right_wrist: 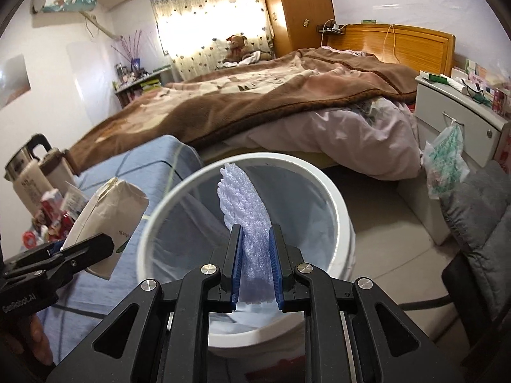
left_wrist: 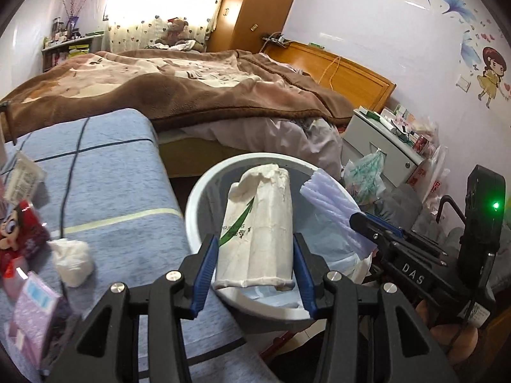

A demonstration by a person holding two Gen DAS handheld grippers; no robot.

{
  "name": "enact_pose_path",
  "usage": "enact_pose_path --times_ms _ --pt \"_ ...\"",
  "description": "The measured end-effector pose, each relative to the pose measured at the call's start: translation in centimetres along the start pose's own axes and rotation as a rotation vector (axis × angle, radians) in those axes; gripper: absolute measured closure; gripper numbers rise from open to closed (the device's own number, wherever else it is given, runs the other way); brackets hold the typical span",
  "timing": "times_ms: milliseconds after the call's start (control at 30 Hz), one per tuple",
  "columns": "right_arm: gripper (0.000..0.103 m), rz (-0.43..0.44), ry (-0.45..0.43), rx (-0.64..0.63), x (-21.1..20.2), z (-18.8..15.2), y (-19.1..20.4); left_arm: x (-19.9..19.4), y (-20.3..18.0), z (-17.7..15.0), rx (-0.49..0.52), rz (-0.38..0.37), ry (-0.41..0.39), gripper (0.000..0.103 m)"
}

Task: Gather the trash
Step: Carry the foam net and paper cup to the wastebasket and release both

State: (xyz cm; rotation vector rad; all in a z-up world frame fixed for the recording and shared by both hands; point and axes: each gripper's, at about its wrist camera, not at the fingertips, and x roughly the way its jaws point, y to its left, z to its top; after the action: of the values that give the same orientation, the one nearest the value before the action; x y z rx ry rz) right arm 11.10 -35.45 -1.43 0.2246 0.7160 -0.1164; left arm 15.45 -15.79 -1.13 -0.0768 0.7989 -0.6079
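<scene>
My left gripper (left_wrist: 255,249) is shut on a crumpled white paper cup with a green arrow (left_wrist: 257,226), held over the white trash bin (left_wrist: 194,204) lined with a clear bag. My right gripper (right_wrist: 255,239) is shut on a strip of pale lilac foam wrap (right_wrist: 242,198), which hangs above the bin's (right_wrist: 332,191) open mouth. The right gripper (left_wrist: 367,226) with its foam (left_wrist: 332,204) shows at the right of the left wrist view. In the right wrist view the left gripper (right_wrist: 95,242) and its cup (right_wrist: 108,210) sit left of the bin.
A blue-clothed surface (left_wrist: 111,191) left of the bin holds a crumpled white tissue (left_wrist: 72,261), red packaging (left_wrist: 19,239) and a pink packet (left_wrist: 32,312). A kettle (right_wrist: 22,166) stands at its far end. Behind are a bed (right_wrist: 255,95), a grey nightstand (right_wrist: 453,115) and a hanging bag (right_wrist: 444,162).
</scene>
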Motion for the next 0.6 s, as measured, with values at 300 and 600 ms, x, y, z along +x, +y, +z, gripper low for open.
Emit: enact_pose_path --times_ms 300,600 --pt "0.076 -0.047 0.007 -0.012 0.5 -0.2 -0.6 1.5 -0.6 0.0 0.009 0.006 0.036 0.049" --pt "0.054 -0.043 -0.007 -0.002 -0.1 -0.4 -0.4 0.5 0.2 -0.1 -0.012 0.018 0.014 0.042"
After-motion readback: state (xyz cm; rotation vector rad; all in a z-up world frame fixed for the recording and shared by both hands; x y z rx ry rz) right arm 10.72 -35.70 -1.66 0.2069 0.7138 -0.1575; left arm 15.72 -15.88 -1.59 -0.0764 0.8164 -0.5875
